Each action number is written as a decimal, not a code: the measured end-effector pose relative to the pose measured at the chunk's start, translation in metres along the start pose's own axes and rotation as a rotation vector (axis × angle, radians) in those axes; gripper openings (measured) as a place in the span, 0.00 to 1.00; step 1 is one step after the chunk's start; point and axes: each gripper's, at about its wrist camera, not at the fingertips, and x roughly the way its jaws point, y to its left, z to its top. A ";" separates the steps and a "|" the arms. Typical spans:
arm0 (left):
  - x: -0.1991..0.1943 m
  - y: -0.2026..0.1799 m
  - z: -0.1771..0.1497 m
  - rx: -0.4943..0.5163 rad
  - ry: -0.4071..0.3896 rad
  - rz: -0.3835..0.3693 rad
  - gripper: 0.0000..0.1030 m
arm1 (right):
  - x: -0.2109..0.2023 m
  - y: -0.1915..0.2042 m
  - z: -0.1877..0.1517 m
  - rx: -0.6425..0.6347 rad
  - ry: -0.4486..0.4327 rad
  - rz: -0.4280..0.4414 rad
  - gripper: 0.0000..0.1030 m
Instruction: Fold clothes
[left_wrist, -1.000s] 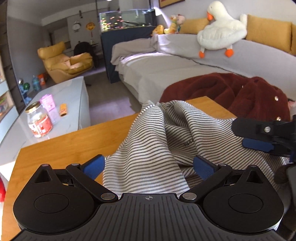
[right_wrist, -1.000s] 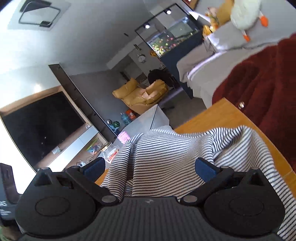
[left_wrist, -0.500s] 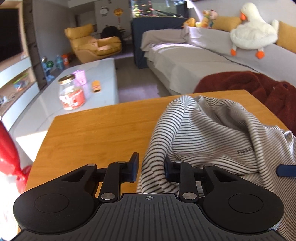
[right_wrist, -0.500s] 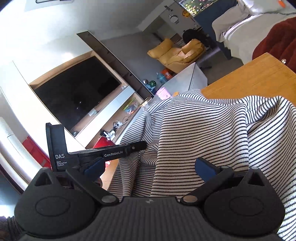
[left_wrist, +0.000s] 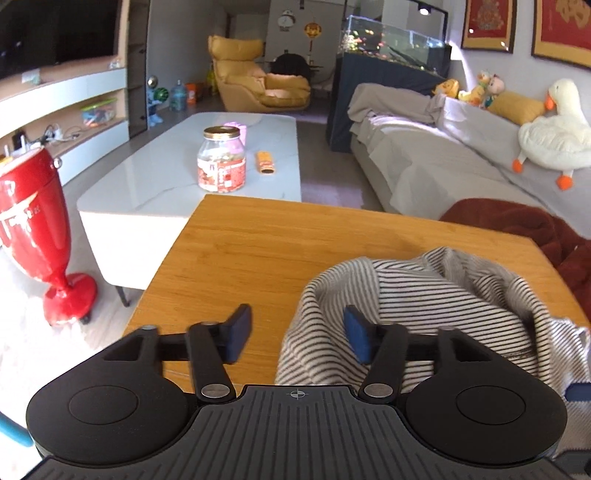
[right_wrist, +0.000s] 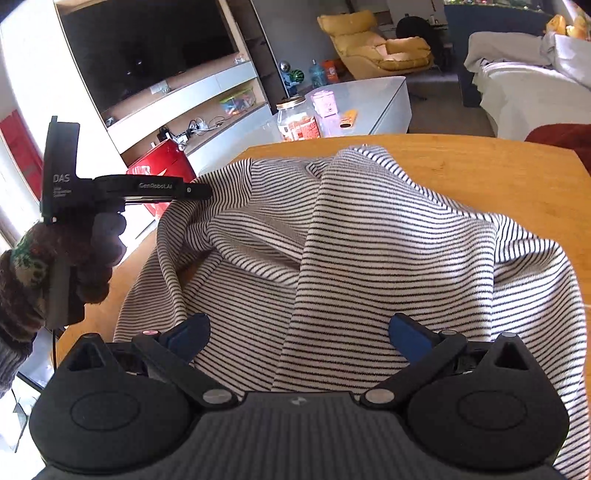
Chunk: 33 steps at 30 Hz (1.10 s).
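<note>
Striped shirt (right_wrist: 369, 236) lying crumpled in a loose heap on the wooden counter (left_wrist: 258, 251), toward its right and near side in the left view, with bare wood to the left and behind; no clean fold to see so far, so by judgement very early in the task, with spreading flat, smoothing and all folds left to do. Left gripper (left_wrist: 297, 336) pointing down at a slant over the near edge of the shirt, jaws just been opening, now released and partly wide; edge of the cloth between the pads but not pinched, right pad against or just over the fabric, left pad over bare wood. Right gripper (right_wrist: 297, 334) also slanted down over the near part of the shirt, jaws spread wide and released, cloth lying loose between and under them, nothing grasped. In the right view, gloved hand (right_wrist: 74, 258) holding the left tool at the left side, its tip near the left edge of the shirt. Probably next a fresh grip on a hem or a shoulder, to pull the shirt flat
</note>
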 end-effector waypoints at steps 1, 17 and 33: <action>-0.008 -0.001 -0.002 -0.026 -0.016 -0.029 0.91 | -0.005 0.005 0.005 -0.026 -0.037 -0.021 1.00; -0.007 -0.068 -0.070 -0.110 -0.110 -0.327 1.00 | 0.030 -0.005 0.077 -0.568 -0.162 -0.629 0.03; -0.009 -0.050 -0.050 -0.075 -0.088 -0.212 1.00 | 0.022 -0.044 0.087 -0.190 -0.063 -0.243 0.76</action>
